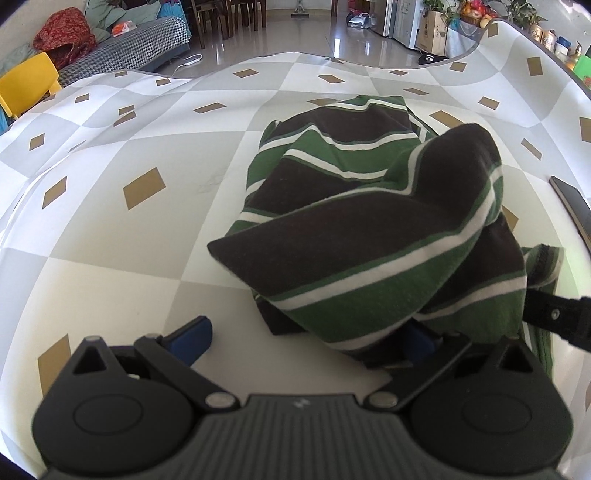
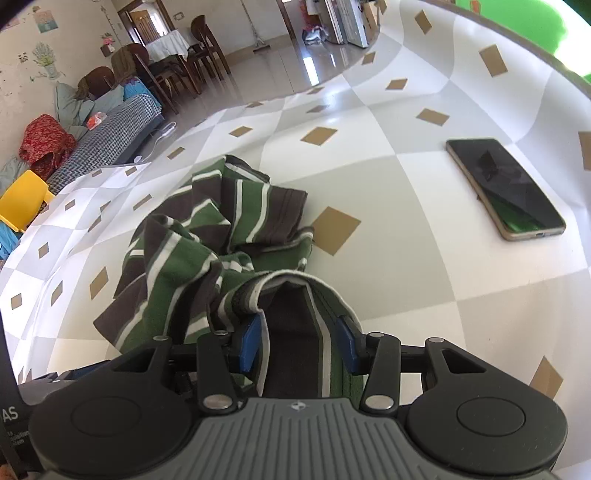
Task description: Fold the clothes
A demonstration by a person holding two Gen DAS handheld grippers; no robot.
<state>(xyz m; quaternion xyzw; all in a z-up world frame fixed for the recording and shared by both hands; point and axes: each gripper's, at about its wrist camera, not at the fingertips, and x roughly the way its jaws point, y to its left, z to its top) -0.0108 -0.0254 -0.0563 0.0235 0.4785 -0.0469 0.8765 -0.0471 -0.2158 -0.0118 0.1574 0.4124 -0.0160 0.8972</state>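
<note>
- We see the striped shirt (image 1: pixel 369 221) bunched on the desk (image 1: pixel 110 229), draped over our left hand-held gripper (image 1: pixel 306 341), whose fingers stand apart.
- Our right hand-held gripper (image 2: pixel 301 343) grasps its hem.
- A phone (image 2: pixel 506 188) lies nearby; a sofa (image 2: pixel 107 142) stands beyond.

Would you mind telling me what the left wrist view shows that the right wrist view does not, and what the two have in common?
Only the left wrist view shows the left gripper, its fingers wide apart, the striped garment draped over the right-hand one, and fruit and jars at the table's far end.

Only the right wrist view shows the right gripper with a fold of the garment between its pads, and the whole phone lying flat.

Both show the garment bunched on the checked tablecloth, the yellow chair and the sofa.
</note>
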